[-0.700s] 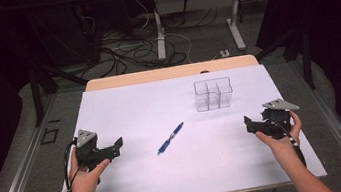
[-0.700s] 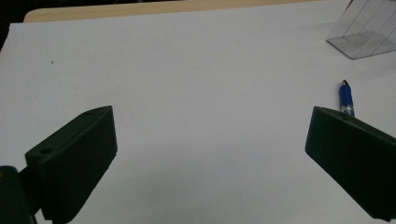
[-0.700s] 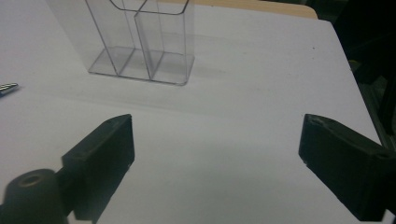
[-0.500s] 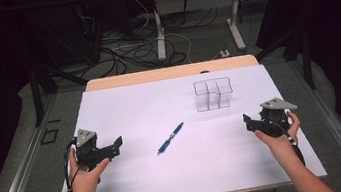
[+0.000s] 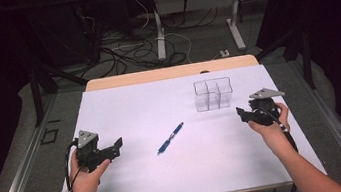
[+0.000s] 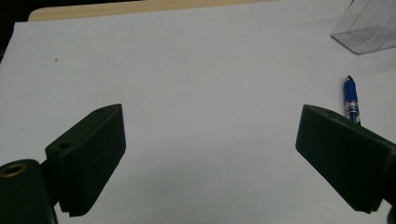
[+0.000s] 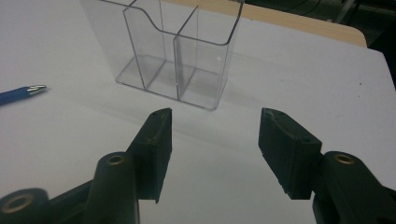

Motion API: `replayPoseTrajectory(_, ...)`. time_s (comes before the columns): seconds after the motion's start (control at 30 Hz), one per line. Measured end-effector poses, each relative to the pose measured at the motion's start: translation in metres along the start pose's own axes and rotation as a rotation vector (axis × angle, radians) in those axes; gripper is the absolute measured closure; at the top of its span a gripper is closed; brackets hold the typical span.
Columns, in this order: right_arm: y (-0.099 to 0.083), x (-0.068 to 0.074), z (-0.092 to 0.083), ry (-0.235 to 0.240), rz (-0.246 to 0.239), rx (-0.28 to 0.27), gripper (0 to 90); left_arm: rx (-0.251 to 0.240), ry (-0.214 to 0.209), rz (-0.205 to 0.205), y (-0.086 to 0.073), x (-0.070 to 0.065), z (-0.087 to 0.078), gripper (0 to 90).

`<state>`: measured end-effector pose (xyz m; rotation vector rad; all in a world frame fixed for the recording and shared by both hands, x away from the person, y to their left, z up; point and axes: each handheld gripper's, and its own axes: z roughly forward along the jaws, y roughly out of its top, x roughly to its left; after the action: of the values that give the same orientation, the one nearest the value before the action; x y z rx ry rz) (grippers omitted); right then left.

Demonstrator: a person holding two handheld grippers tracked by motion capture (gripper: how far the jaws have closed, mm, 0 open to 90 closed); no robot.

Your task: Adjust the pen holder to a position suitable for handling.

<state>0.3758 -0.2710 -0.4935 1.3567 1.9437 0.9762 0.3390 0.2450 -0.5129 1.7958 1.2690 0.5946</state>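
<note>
A blue pen [image 5: 170, 138] lies slantwise near the middle of the white table [image 5: 170, 177]. A clear plastic organizer [image 5: 213, 94] with several compartments stands upright at the back right. My left gripper [image 5: 115, 146] is held at the front left, pointing right toward the pen. Its jaws stand wide open [image 6: 210, 154] with nothing between them, and the pen [image 6: 351, 100] lies beyond the right jaw. My right gripper [image 5: 240, 114] hovers right of the organizer, open [image 7: 215, 140] and holding nothing. It faces the organizer [image 7: 173, 51], with the pen tip [image 7: 21, 93] at far left.
A wooden tabletop edge [image 5: 170, 72] shows beyond the white sheet. Metal rails [image 5: 22, 167] run along both sides of the table. Cables and desk legs [image 5: 161, 42] crowd the dark floor behind.
My right gripper has edged a little forward, toward the organizer. The left gripper, the pen and the organizer have stayed put.
</note>
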Motion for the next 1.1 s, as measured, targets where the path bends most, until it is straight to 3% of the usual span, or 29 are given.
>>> replayPoseTrajectory(0.4,0.037,-0.016,0.023,-0.063,-0.038,0.017,49.8,-0.007,0.002,-0.009,-0.002,0.002,-0.001,13.9)
replayPoseTrajectory(0.5,0.039,-0.021,0.032,-0.048,-0.037,-0.014,54.1,-0.006,0.003,-0.010,-0.002,0.002,-0.001,14.3)
replayPoseTrajectory(0.7,0.040,-0.026,0.050,-0.059,-0.034,0.002,62.8,0.011,-0.001,-0.007,-0.003,0.002,0.000,14.6)
replayPoseTrajectory(0.93,0.040,-0.031,0.066,-0.064,-0.064,-0.001,72.3,0.014,-0.001,-0.011,-0.003,0.004,0.001,14.6)
replayPoseTrajectory(1.1,0.038,-0.037,0.078,-0.031,-0.023,-0.022,80.0,0.013,-0.001,-0.017,-0.004,0.005,0.000,14.7)
